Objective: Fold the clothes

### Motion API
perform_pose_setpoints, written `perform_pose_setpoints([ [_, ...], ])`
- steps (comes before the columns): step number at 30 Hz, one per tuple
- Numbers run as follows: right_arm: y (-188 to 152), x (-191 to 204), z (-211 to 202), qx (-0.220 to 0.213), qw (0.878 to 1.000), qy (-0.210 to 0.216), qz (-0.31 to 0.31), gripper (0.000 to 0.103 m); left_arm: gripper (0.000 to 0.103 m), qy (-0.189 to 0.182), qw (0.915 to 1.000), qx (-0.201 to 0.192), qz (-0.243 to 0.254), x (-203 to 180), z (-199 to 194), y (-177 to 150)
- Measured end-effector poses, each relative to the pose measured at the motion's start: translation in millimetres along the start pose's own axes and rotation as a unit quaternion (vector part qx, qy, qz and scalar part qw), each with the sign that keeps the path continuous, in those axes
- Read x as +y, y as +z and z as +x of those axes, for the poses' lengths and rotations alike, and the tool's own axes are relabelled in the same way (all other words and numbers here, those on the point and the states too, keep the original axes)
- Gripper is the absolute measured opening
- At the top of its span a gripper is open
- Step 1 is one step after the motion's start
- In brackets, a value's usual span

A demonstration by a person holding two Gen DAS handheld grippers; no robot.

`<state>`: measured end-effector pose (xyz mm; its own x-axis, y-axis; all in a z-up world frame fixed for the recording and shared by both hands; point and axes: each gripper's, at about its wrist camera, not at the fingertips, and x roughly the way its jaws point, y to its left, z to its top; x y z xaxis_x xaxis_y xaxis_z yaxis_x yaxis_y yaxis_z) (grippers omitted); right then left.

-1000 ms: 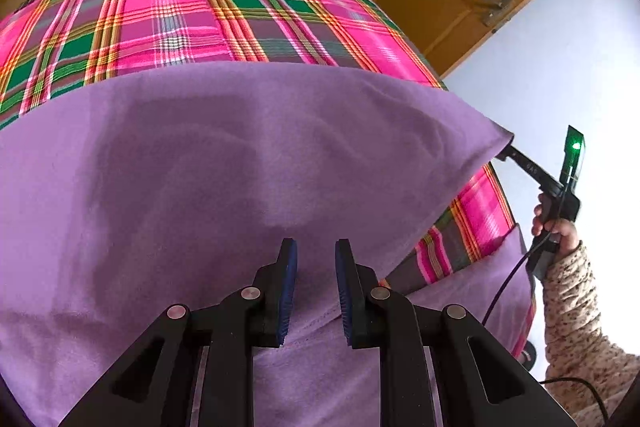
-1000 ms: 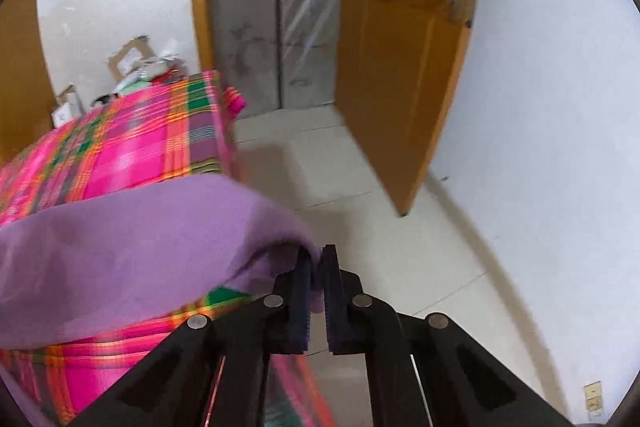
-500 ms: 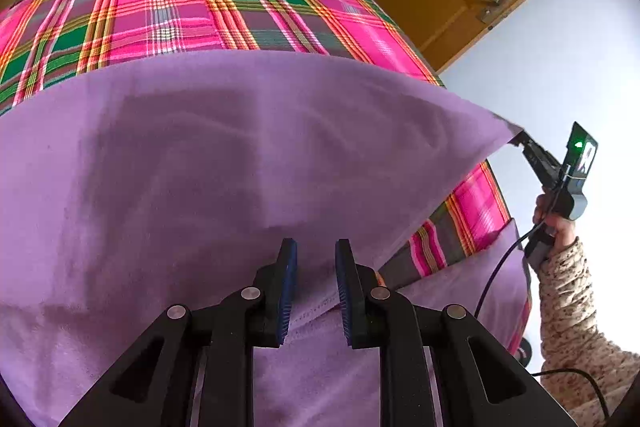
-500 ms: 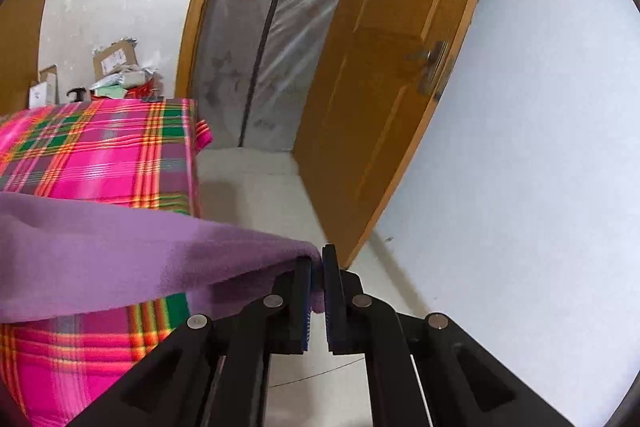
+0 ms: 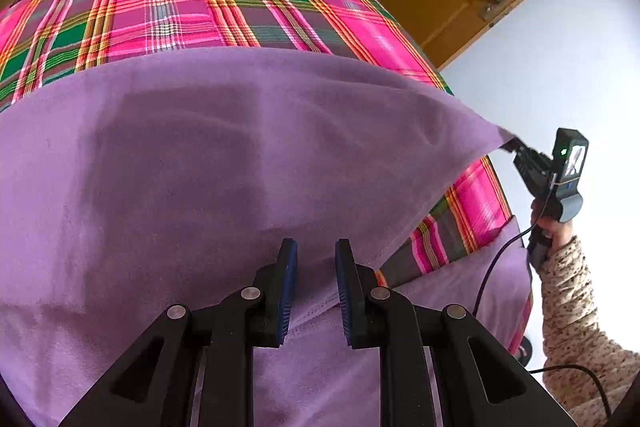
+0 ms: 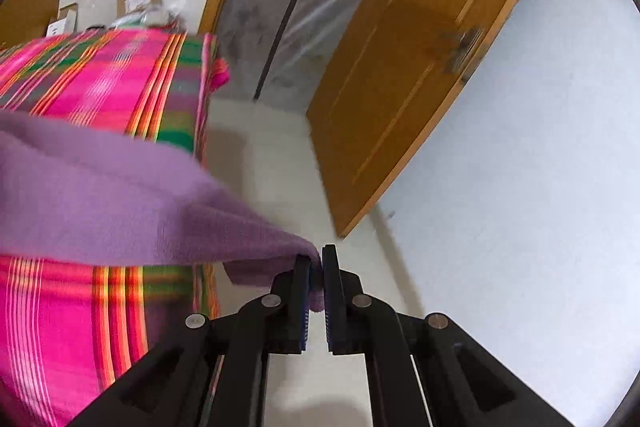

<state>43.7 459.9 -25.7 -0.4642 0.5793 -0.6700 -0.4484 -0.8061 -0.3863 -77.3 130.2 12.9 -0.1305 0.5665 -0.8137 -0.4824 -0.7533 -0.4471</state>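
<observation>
A purple fleece garment (image 5: 224, 163) lies spread over a pink-and-green plaid cloth (image 5: 168, 11), one layer lifted and stretched in the air. The right gripper (image 6: 316, 259) has its jaws nearly closed on the garment's raised corner, out past the cloth's edge above the pale floor (image 6: 272, 163). The left gripper (image 5: 316, 251) hovers over the near part, jaws slightly apart, nothing visibly pinched between them.

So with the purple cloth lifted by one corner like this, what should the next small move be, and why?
Probably carry the right gripper across over the bed and lower its corner. It is shut on a corner of the purple cloth, which hangs raised above the plaid cover, while the left gripper sits part open over the near layer, holding nothing that shows. The fold is only half made.
</observation>
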Motion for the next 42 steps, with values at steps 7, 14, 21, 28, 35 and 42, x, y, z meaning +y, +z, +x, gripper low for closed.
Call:
perform_pose_setpoints([
  [7,-5.6,-4.8,-0.7,0.049,0.999,-0.013,0.018,0.011,0.020,-0.007,0.9999,-0.010,-0.007,1.1,-10.8,-4.5],
  [14,-7.1,-18.7,-30.5,0.066,0.995,-0.034,0.064,0.011,0.020,-0.008,0.9988,-0.046,-0.014,7.1,-47.2,-20.4],
  [21,-1.4,11.3,-110.2,0.002,0.998,0.041,0.049,0.011,0.020,0.009,0.9938,-0.098,-0.051,35.3,-103.0,-57.4],
  [28,-3.7,66.7,-174.1,-0.025,0.979,0.200,0.023,0.011,0.020,0.046,0.9846,-0.130,-0.108,83.0,-149.2,-114.4],
  [35,-13.2,133.3,-223.3,-0.024,0.951,0.304,-0.044,0.014,0.020,0.081,0.9700,-0.148,-0.175,136.8,-182.1,-168.8],
  [42,-40.7,226.9,-236.8,0.010,0.919,0.375,-0.123,0.014,0.020,0.103,0.9552,-0.158,-0.228,175.1,-201.8,-210.8],
])
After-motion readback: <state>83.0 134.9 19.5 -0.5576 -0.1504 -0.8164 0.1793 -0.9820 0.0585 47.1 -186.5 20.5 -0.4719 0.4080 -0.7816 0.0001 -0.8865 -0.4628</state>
